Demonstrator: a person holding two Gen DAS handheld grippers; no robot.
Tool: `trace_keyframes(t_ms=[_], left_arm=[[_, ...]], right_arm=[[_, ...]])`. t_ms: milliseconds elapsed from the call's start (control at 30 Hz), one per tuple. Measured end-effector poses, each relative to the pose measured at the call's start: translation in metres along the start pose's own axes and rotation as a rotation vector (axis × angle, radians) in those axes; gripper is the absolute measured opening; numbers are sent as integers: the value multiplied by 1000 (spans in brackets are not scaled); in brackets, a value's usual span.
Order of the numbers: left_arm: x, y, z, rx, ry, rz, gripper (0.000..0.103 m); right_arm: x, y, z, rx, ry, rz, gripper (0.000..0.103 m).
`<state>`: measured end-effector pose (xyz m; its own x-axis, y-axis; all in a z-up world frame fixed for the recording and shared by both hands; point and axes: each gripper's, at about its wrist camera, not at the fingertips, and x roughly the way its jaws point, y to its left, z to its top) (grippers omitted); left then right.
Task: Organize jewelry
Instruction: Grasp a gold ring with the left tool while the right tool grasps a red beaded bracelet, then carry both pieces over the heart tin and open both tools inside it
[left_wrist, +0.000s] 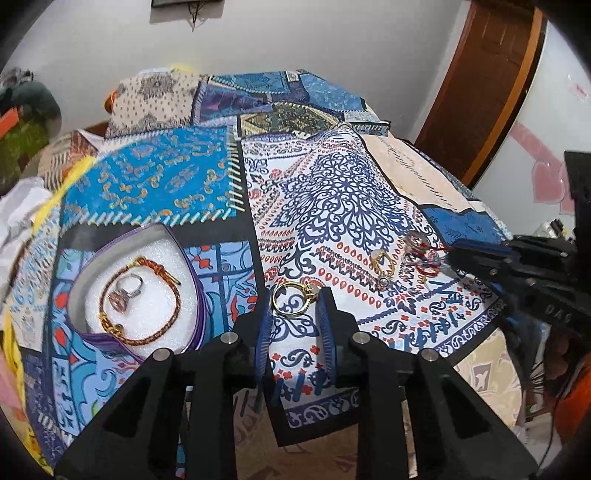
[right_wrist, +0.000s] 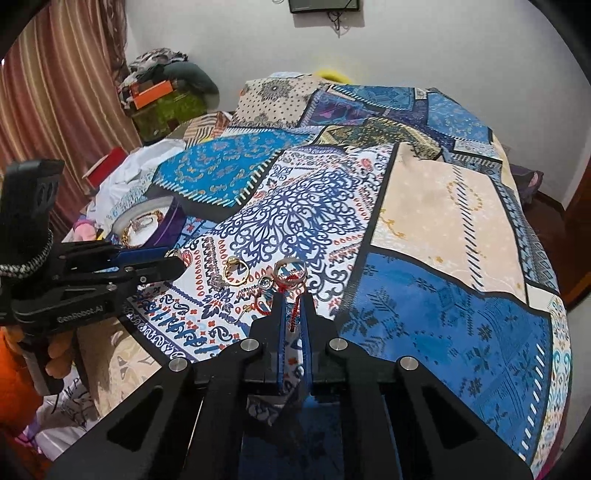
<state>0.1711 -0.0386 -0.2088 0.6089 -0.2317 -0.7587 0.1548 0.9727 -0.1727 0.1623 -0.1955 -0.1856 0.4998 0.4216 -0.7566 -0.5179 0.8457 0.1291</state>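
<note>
My left gripper (left_wrist: 294, 295) has its blue pads against both sides of a gold ring (left_wrist: 284, 309) with a pale stone, low over the patterned bedspread (left_wrist: 332, 206). To its left stands a purple heart-shaped box (left_wrist: 197, 295) with white foam. In the box lie a braided red-and-gold bracelet (left_wrist: 173, 314) and a silver ring (left_wrist: 129, 286) with a pink stone. My right gripper (right_wrist: 291, 297) is shut on a red cord (right_wrist: 293, 314) tied to silver hoops (right_wrist: 291, 261). From the left wrist view, the right gripper (left_wrist: 448, 254) comes in from the right edge.
Another gold ring (right_wrist: 236, 271), a small silver ring (right_wrist: 264, 282) and a hooked earring (right_wrist: 243, 310) lie loose on the white-and-blue patch. The left gripper (right_wrist: 177, 260) reaches in from the left. Piled clothes (right_wrist: 166, 77) and a curtain (right_wrist: 62, 74) stand beyond the bed.
</note>
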Motion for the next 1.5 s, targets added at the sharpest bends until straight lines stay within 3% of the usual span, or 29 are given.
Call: trace_keyframes(t_ms=[100, 633, 1067, 1500], left_arm=[[-5, -5, 1, 24, -14, 26, 24], [-76, -23, 16, 51, -175, 14, 24], [-121, 6, 11, 10, -261, 62, 24], [-148, 42, 1, -43, -307, 117, 24]], right_arm=[[-7, -1, 1, 5, -15, -13, 7], [-56, 14, 23, 2, -151, -46, 7], [-77, 62, 50, -49, -259, -7, 7], [-64, 116, 72, -110, -295, 92, 7]])
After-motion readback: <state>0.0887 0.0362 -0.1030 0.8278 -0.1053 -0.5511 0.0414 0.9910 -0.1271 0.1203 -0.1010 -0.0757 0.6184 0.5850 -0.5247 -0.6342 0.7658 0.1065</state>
